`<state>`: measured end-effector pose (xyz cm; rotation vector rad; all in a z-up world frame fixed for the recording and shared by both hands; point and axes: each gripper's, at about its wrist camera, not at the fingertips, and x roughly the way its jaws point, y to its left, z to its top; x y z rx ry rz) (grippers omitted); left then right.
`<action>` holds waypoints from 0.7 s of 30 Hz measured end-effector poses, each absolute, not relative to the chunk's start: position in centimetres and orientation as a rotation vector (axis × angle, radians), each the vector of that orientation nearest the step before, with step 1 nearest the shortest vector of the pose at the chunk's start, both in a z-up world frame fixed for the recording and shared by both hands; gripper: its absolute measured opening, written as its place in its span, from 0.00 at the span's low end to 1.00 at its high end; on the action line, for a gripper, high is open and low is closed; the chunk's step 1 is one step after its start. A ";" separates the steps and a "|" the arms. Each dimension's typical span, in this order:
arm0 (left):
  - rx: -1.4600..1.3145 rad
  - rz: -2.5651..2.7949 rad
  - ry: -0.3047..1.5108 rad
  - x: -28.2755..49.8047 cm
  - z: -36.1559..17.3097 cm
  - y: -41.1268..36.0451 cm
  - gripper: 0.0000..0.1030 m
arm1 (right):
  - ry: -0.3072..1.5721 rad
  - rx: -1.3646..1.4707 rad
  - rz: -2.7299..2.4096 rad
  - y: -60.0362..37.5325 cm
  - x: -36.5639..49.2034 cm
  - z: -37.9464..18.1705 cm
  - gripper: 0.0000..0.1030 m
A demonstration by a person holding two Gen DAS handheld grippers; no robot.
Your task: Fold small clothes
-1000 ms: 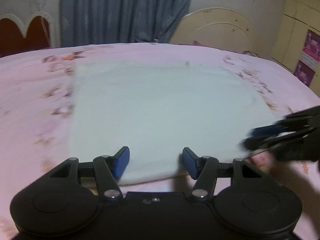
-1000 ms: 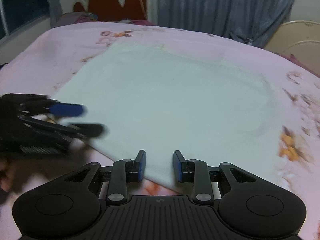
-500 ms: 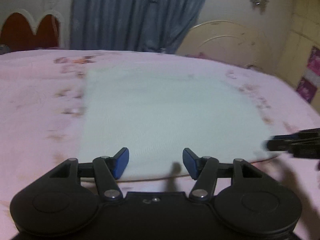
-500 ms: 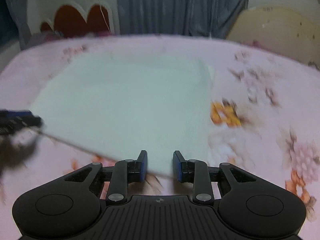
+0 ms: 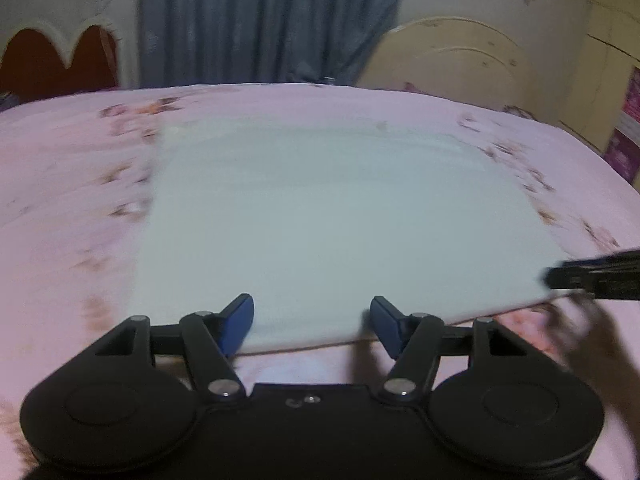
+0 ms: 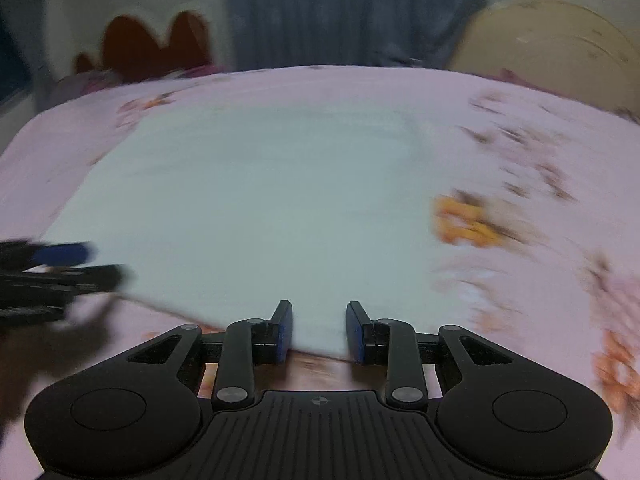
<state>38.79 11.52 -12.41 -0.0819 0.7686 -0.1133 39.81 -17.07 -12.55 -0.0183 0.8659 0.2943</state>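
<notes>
A pale white cloth (image 5: 332,220) lies spread flat on a pink flowered bedsheet (image 5: 60,200). My left gripper (image 5: 312,322) hovers at the cloth's near edge. Its jaws are opening, the hem lies between the blue pads, and neither pad presses on it. In the right wrist view the same cloth (image 6: 260,200) fills the middle. My right gripper (image 6: 320,332) stands open over the near edge, close to the right corner, with a clear gap on both sides. The right gripper (image 5: 588,276) shows side-on at the cloth's right corner. The left gripper (image 6: 80,264) appears blurred at the left.
A red and cream headboard (image 5: 60,60) and a blue curtain (image 5: 260,20) stand behind the bed. A cream rounded board (image 5: 452,56) leans at the back right, with cupboards (image 5: 612,80) beyond. A person's hand (image 5: 592,340) shows under the right gripper.
The right gripper has slid right along the cloth's near edge, away from the left gripper, and rolled. The left gripper has stayed at the near edge.
</notes>
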 end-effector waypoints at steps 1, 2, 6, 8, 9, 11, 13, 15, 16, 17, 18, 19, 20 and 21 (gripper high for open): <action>-0.091 -0.104 0.769 38.7 -12.4 12.1 0.60 | 0.870 -0.010 0.281 -18.0 39.9 -12.7 0.29; -0.094 -0.096 0.768 38.6 -12.4 12.5 0.60 | 0.875 -0.004 0.273 -18.6 39.9 -12.8 0.29; -0.094 -0.075 0.765 38.3 -12.3 13.0 0.60 | 0.884 0.024 0.262 -19.9 39.2 -13.5 0.28; -0.082 -0.085 0.769 38.2 -12.4 12.8 0.60 | 0.881 0.009 0.265 -19.7 39.1 -13.3 0.25; -0.069 -0.088 0.771 38.2 -12.3 12.7 0.60 | 0.879 0.007 0.266 -19.7 39.0 -13.1 0.22; -0.073 -0.084 0.760 38.1 -12.0 12.8 0.60 | 0.835 0.000 0.254 -19.3 38.5 -12.2 0.17; -0.080 -0.066 0.743 37.9 -11.9 13.1 0.60 | 0.795 0.008 0.260 -19.3 38.1 -11.6 0.16; -0.084 -0.059 0.753 37.9 -12.3 13.3 0.60 | 0.796 -0.009 0.272 -18.9 38.0 -11.5 0.15; -0.075 -0.060 0.757 37.8 -12.5 13.3 0.60 | 0.826 -0.030 0.266 -18.7 38.3 -12.0 0.15; -0.063 -0.061 0.758 37.7 -12.8 13.3 0.60 | 0.854 -0.047 0.251 -18.6 38.5 -12.6 0.15; -0.058 -0.061 0.757 37.7 -12.9 13.3 0.60 | 0.871 -0.047 0.246 -18.7 38.6 -13.1 0.15; -0.060 -0.058 0.758 37.7 -12.9 13.3 0.60 | 0.863 -0.031 0.249 -19.0 38.5 -13.3 0.15; -0.067 -0.053 0.759 37.7 -12.7 13.3 0.60 | 0.865 -0.024 0.249 -19.2 38.5 -13.3 0.15; -0.079 -0.048 0.761 37.7 -12.5 13.5 0.60 | 0.866 -0.024 0.248 -19.2 38.5 -13.2 0.15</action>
